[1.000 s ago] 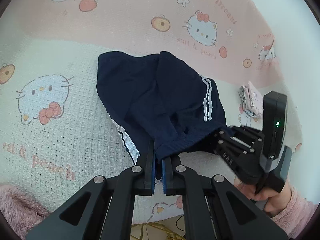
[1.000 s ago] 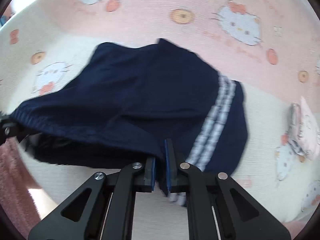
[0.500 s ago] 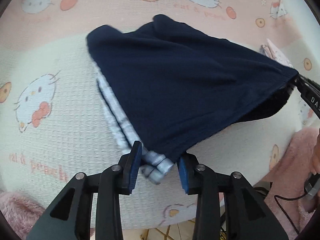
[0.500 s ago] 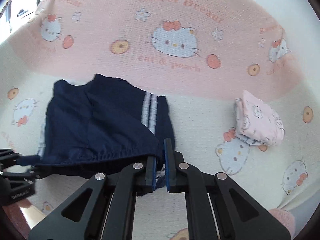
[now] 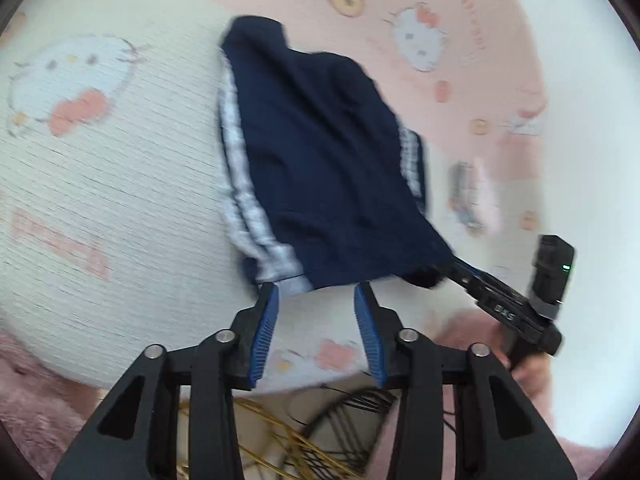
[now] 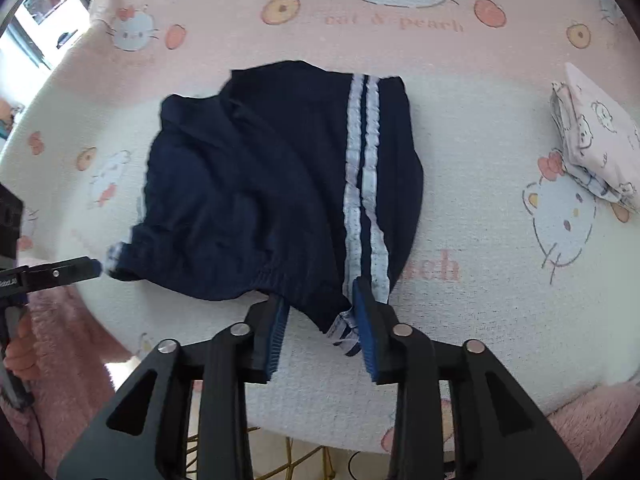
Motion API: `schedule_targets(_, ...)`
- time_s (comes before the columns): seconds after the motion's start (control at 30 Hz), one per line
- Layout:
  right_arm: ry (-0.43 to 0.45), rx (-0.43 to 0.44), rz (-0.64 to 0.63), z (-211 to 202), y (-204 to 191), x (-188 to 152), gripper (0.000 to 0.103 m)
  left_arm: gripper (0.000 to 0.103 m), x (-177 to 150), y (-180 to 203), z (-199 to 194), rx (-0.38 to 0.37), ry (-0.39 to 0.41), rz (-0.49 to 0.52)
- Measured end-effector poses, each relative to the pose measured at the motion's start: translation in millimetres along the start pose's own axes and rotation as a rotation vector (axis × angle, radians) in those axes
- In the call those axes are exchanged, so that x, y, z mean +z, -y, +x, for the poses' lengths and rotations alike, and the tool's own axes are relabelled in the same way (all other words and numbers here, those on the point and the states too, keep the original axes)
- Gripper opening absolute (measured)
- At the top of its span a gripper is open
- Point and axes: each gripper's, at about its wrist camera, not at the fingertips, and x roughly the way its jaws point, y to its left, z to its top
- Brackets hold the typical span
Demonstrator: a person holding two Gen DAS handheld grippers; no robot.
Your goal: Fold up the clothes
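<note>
On the tabletop (image 6: 480, 312), navy shorts (image 6: 260, 184) lie; my left gripper (image 5: 316, 300) and right gripper (image 6: 320, 312) jaws have just opened, nothing pinched.

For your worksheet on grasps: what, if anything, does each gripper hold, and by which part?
Nothing. The left gripper and right gripper have just been opening; the navy shorts lie released, waistband edge between open jaws.

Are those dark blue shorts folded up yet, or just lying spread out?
Spread out, roughly flat. The shorts lie open on the blanket, waistband toward the camera, both white side stripes showing, cloth rumpled. No fold shows.
</note>
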Motion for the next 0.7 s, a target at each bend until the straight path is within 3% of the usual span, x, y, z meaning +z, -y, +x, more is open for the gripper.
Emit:
schedule_targets(0.03,0.017,0.019,-0.007,-7.6,1.0,1.4,0.036,0.047,0.7,-0.8,-2.0,-0.018,0.004,-0.001)
schedule_targets(0.17,0.106,0.034,0.094,-21.2,21.2,0.8,0.036,0.047,4.9,-4.7,11.9,0.095,0.018,-0.017)
schedule_targets(0.27,0.061,0.050,0.131,-15.4,28.4,-3.0,0.036,0.047,7.5,0.0,36.9,0.193,-0.044,0.026)
schedule_targets(0.33,0.042,0.011,0.111,-9.3,27.5,-5.3,0.036,0.045,7.4,6.3,46.8,0.279,-0.052,0.087)
schedule_targets(0.47,-0.015,-0.072,0.150,15.4,34.7,-11.1,0.036,0.021,13.2,14.3,49.5,0.436,-0.006,0.168)
schedule_targets(0.57,0.021,-0.062,0.192,10.9,39.7,-12.2,0.036,0.019,21.1,5.8,36.9,0.480,0.046,0.118)
schedule_targets(0.7,0.106,-0.017,0.208,-8.9,43.0,-7.8,0.036,0.019,22.6,-11.0,7.1,0.452,0.118,0.020)
